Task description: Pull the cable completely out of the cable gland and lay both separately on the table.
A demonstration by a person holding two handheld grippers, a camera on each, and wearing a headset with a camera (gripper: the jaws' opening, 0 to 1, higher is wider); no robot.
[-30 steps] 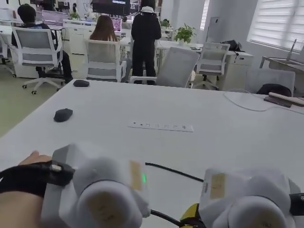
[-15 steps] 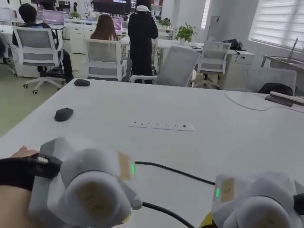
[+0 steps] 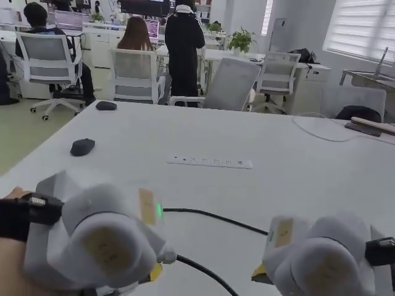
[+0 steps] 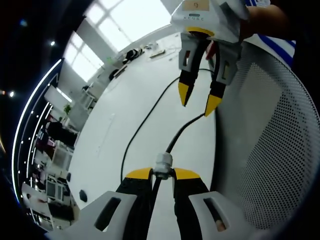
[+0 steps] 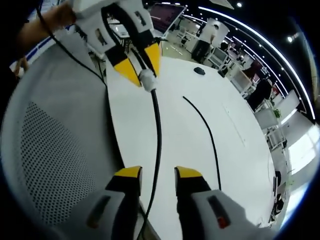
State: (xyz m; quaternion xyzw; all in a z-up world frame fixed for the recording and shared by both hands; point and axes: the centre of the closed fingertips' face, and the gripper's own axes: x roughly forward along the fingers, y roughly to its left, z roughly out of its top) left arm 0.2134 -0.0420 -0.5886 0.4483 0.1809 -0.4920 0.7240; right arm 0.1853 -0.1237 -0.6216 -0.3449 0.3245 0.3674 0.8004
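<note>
- The left claw [image 4: 162, 174], at the bottom middle of the left gripper view, squeezes the cable gland [image 4: 163, 162].
- The right claw [image 5: 158, 172] has its jaws apart, with the black cable [image 5: 156, 120] between them.

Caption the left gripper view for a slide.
Left gripper clamps the cable gland; its black cable runs toward the open right gripper.

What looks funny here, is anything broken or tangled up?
Nothing is broken or spilled. The cable loops loosely over the table, and it runs through the cable gland that the left gripper pinches. The right gripper has its fingers open on either side of the cable, not squeezing it.
</note>
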